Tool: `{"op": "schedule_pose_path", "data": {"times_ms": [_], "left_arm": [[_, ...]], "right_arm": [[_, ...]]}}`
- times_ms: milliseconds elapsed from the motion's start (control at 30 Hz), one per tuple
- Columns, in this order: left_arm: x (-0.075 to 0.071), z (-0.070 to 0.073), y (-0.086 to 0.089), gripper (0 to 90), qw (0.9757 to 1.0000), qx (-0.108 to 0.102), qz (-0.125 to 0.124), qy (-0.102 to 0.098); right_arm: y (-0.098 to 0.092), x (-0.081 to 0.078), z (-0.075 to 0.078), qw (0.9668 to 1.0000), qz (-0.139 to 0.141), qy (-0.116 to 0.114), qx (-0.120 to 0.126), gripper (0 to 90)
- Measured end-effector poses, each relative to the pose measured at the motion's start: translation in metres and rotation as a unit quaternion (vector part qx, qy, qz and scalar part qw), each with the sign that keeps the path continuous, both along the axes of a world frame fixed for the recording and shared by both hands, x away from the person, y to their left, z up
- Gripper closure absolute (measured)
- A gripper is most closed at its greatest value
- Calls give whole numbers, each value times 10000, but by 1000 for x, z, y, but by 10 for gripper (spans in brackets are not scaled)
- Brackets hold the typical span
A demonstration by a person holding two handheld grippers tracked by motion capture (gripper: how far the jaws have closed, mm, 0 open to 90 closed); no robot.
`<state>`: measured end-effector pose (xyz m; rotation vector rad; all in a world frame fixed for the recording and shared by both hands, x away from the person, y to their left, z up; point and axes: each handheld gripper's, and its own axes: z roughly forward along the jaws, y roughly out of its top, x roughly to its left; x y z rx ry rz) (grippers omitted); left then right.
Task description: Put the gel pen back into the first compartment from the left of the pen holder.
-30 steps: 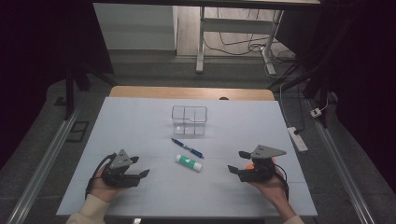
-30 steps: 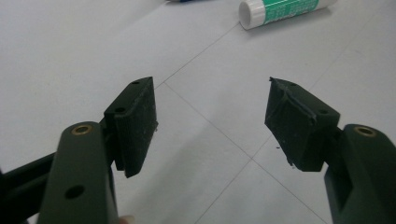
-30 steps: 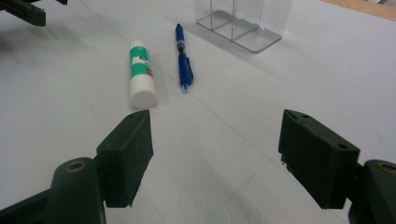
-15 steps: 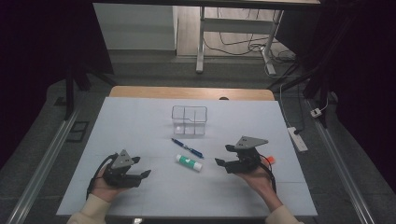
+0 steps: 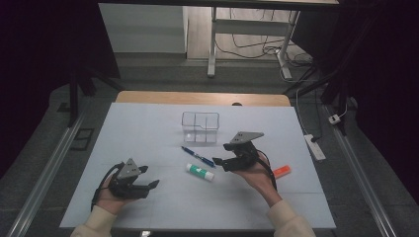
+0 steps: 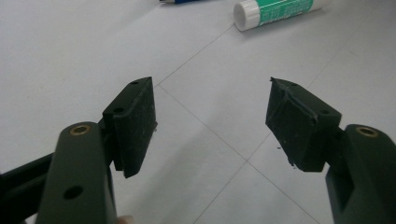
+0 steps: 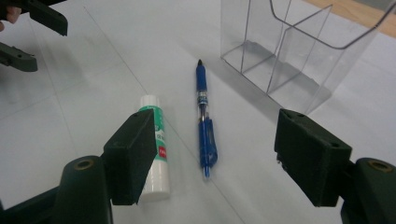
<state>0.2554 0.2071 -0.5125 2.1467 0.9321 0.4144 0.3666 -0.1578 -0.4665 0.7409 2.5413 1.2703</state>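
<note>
Lying flat: blue pen (image 7: 203, 122), on white table (image 5: 148, 133), between glue stick (image 7: 155, 144) and clear divided box (image 7: 299, 51), apart from both
Right gripper (image 7: 212, 149): raised off table, aimed at pen, palm under body; jaws spread wide after closing slightly, nothing clasped
Left gripper (image 6: 212, 123): low over bare table, hand cupped beneath; jaws parted, empty
Behind right hand: orange marker (image 5: 281, 171)

Recording lab or test room — not a home.

A white table (image 5: 148, 128) stands lit amid dark surroundings, floor rails (image 5: 44, 168) along both sides — loose cables (image 5: 257, 44) and a power strip (image 5: 314, 146) on grey flooring, bare desk legs (image 5: 212, 44) behind.
</note>
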Motion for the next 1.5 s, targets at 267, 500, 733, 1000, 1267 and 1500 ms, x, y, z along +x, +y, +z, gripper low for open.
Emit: {"op": "schedule_pose_path", "data": {"times_ms": [267,500,733,1000,1267,1500], "left_arm": [[0,-1,1,330,10000,-12,2,29],[0,-3,-1,329,10000,37,5,49],[-1,-3,-1,329,10000,50,-18,51],[0,-4,0,329,10000,35,-7,69],[0,-4,1,329,10000,34,1,74],[1,-5,1,329,10000,50,15,85]], "right_arm": [[18,9,1,10000,69,58,19,293],[32,16,-1,9998,152,120,32,293],[46,23,-6,9996,199,208,-51,293],[64,32,-9,9991,225,319,-176,298],[76,41,-18,9984,232,401,-312,321],[85,48,-29,9975,287,501,-399,347]]}}
